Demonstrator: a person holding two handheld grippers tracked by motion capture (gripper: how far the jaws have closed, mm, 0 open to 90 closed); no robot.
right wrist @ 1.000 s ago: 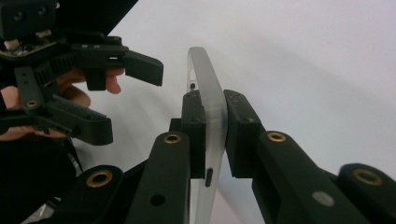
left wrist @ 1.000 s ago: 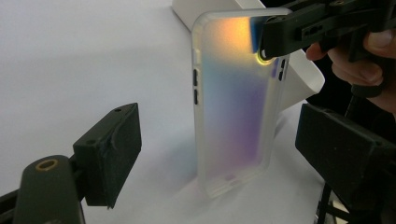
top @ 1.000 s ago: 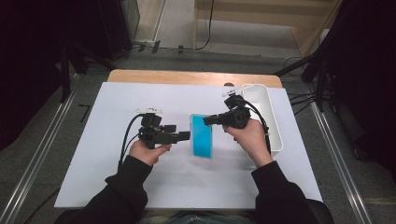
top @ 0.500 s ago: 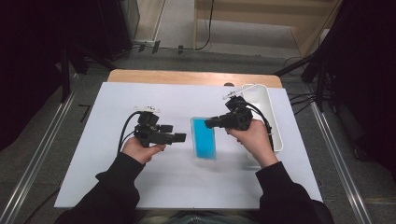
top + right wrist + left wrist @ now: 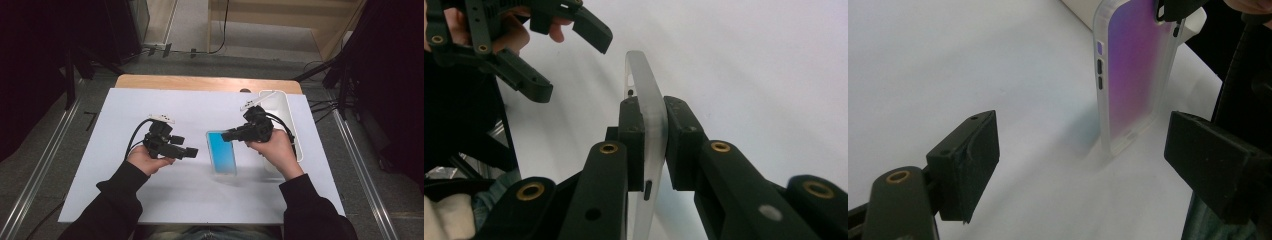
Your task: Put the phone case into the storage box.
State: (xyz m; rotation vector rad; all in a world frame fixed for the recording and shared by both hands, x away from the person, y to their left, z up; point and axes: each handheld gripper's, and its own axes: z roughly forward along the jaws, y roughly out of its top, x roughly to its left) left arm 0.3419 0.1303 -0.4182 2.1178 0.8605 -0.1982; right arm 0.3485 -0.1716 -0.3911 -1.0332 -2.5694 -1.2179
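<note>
While right hand-held gripper (image 5: 226,135) clamps phone case (image 5: 221,152), bin (image 5: 285,107) sits beside.

Left gripper (image 5: 192,152) agape — right gripper (image 5: 225,135) clamped

Bright, even light on the white table top (image 5: 150,200), dark surroundings, soft faint shadow beneath the phone case (image 5: 221,151), near jaws blurred in both gripper views, mild grain.

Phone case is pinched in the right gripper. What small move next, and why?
Probably bring the open left gripper toward the phone case and close on its free end. The right gripper clamps only one edge, the case stands lifted, and the left jaws are wide and empty beside it.
</note>
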